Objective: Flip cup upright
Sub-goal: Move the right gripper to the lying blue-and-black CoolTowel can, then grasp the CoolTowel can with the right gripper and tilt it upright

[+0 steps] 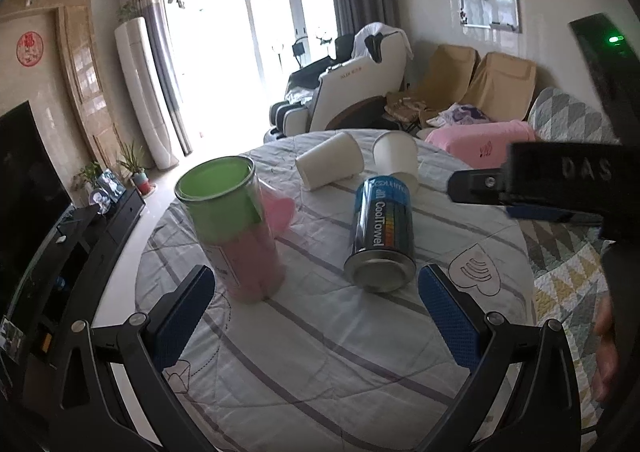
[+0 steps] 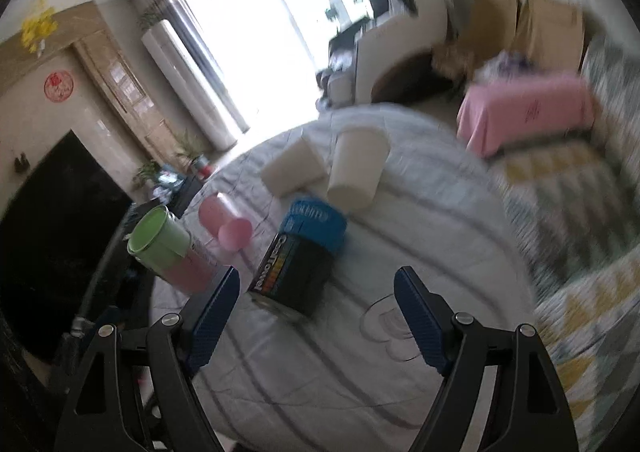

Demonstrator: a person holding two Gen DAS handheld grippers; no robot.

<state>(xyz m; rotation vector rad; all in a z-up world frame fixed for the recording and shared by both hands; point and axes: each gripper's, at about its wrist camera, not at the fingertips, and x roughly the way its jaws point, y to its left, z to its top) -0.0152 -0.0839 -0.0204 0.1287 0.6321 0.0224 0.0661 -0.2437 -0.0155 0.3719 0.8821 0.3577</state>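
Two white paper cups are at the far side of the round table. One white cup [image 1: 330, 165] [image 2: 293, 169] lies on its side. The other white cup [image 1: 397, 158] [image 2: 359, 169] stands upright, mouth up. A pink cup [image 1: 280, 212] [image 2: 226, 223] lies on its side behind the green-and-pink canister [image 1: 232, 230] [image 2: 172, 252]. A blue CoolTowel can [image 1: 382, 234] [image 2: 300, 258] lies on its side mid-table. My left gripper [image 1: 316, 316] is open and empty, near the table's front. My right gripper [image 2: 318, 326] is open and empty, short of the can; it shows in the left wrist view [image 1: 532, 188] at the right.
The table [image 1: 320, 352] wears a striped grey-white cloth. A quilted sofa [image 1: 568, 120] with a pink cushion [image 1: 480, 144] is on the right. A TV [image 1: 24, 180] and a low cabinet stand on the left. The right wrist view is blurred.
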